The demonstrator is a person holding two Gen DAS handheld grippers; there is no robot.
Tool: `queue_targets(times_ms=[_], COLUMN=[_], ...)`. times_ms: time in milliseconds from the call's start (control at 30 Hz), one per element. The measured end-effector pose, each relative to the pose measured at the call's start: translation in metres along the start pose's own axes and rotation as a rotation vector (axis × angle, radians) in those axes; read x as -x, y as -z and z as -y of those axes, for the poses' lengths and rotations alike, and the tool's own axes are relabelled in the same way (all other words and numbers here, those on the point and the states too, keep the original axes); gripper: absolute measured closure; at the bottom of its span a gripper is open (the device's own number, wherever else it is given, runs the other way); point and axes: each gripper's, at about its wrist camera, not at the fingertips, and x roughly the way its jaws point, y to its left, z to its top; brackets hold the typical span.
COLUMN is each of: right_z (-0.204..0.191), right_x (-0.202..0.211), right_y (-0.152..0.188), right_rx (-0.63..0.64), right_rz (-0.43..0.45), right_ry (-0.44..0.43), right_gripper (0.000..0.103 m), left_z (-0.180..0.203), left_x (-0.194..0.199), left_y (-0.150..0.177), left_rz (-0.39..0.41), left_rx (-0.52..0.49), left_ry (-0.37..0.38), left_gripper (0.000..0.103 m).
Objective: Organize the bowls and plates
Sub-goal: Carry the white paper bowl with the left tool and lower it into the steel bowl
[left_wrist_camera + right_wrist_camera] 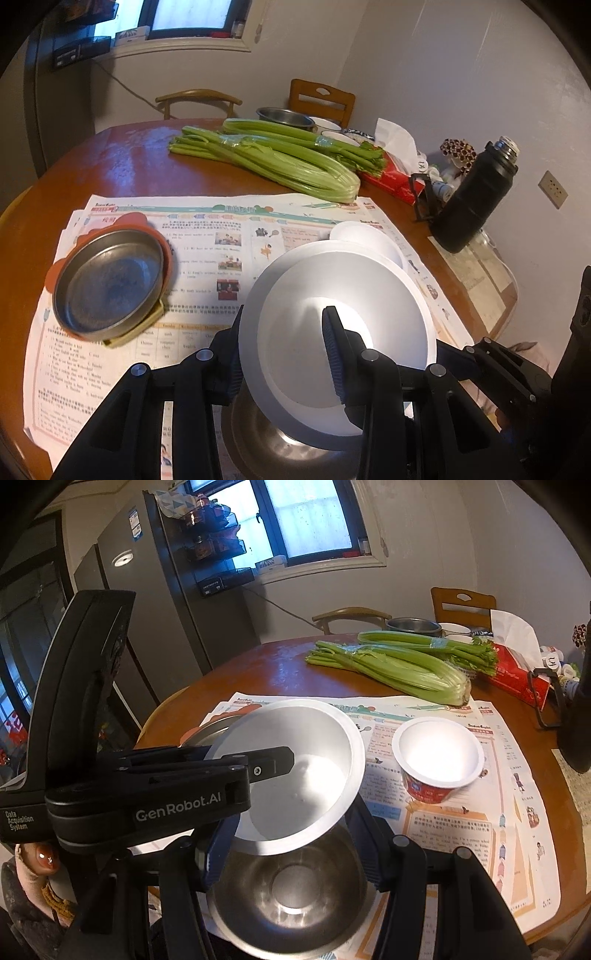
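A large white bowl [369,314] is tilted, and my left gripper [285,310] is shut on its rim, one finger inside and one outside. The bowl's lower edge dips over the mouth of a steel bowl [284,450]. In the right wrist view the steel bowl [295,893] sits between the blue-padded fingers [219,849] of my right gripper [295,834], which is shut on its sides. The left gripper [284,764] reaches in from the left with the white bowl [314,782] above the steel one.
A steel plate [107,284] rests on an orange plate at the left of the newspaper [221,236]. A small white cup with a red label [437,760] stands to the right. Celery [277,162], a tissue box [391,173], a black flask [476,195] and more dishes [284,118] lie further back.
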Motion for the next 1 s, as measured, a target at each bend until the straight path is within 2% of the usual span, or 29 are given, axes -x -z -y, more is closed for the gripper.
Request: queue_targets(times_ms=[533,1000], right_z=[-0.006,-0.002], right_x=[0.013,-0.001], right_y=[0.025,0.049], right_rx=[0.019,0.023], right_rz=[-0.031,-0.107], right_ry=[-0.016,-0.02], right_gripper=[0.044,0.044], left_z=[0.004,0.003], left_x=[0.005,-0.02], left_y=[0.029,0.051], left_rz=[-0.039,-0.12], left_rx=[0.006,0.013], left_ry=[-0.003,-0.028], left_gripper=[0.065,0.065])
